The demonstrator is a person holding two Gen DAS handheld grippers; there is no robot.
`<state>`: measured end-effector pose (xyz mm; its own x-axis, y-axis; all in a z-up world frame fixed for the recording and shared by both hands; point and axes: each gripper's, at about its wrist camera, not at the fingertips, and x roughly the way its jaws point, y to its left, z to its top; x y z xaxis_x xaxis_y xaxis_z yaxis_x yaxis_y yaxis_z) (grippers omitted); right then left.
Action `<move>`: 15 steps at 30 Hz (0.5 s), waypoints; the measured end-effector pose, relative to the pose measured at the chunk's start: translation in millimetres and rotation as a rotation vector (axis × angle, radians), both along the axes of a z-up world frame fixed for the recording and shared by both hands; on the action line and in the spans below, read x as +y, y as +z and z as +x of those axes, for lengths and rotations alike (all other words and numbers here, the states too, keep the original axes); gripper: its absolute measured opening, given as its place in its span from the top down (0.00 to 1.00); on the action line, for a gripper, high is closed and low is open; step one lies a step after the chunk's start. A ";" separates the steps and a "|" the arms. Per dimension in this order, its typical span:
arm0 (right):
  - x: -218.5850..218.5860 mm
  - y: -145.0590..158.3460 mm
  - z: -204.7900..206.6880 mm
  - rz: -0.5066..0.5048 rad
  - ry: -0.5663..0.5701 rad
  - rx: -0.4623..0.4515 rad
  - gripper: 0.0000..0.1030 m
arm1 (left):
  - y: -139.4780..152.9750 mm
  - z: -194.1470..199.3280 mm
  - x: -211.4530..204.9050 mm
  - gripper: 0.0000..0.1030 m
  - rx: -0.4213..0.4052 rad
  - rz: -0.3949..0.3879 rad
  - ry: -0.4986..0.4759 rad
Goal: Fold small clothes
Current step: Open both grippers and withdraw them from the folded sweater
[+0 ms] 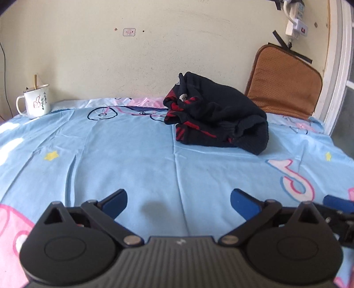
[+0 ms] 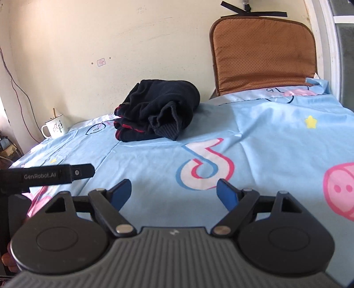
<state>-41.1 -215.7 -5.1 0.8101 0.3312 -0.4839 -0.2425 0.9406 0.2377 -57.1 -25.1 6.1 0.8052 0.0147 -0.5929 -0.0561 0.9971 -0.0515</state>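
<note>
— Left wrist view: light-blue cartoon-print bedsheet (image 1: 132,155) wide and bare ahead; crumpled black knit garment with red stripes (image 1: 216,117) far back by cream wall. Left gripper (image 1: 178,200) spread, empty.

— Right wrist view: same heap (image 2: 159,113) left of centre, well apart. Right gripper (image 2: 174,191) spread, empty. Brown perforated cushion (image 2: 263,55) at far edge.

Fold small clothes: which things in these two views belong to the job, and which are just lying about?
Part of the job:
dark sweater, bunched in a heap on the blue sheet
left gripper, open, empty
right gripper, open, empty

Lying about:
white mug at the sheet's far corner
brown cushion leaning on the wall
power strip on the wall
</note>
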 end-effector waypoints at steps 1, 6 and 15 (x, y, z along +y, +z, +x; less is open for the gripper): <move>-1.9 -1.4 -0.8 -0.012 -0.012 -0.006 0.16 | -1.5 -0.3 -2.7 0.00 -0.001 0.033 0.011; -11.8 -7.6 4.4 0.018 -0.036 0.027 0.16 | -4.0 3.3 -8.9 0.00 0.006 0.104 0.044; -13.5 -9.8 2.9 0.025 -0.021 0.018 0.15 | -11.0 17.4 -5.3 0.00 0.083 0.067 0.036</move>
